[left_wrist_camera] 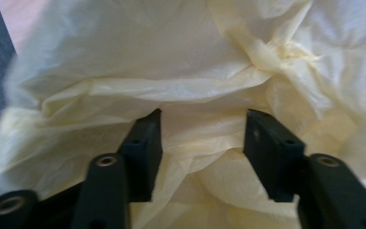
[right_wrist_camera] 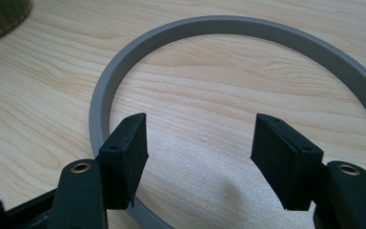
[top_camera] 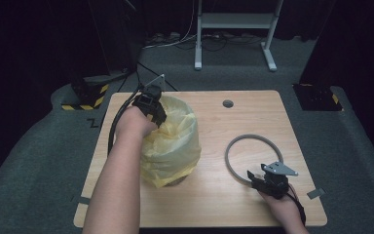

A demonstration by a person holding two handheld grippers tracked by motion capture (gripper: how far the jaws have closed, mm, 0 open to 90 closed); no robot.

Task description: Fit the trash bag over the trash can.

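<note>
- Crinkled, thin yellow bag sits left of the smooth grey ring on the wood-grain table.
- Left gripper: jaws apart, bag film between them, not pinched.
- Right gripper: jaws apart above the ring's near rim, holding nothing.
</note>
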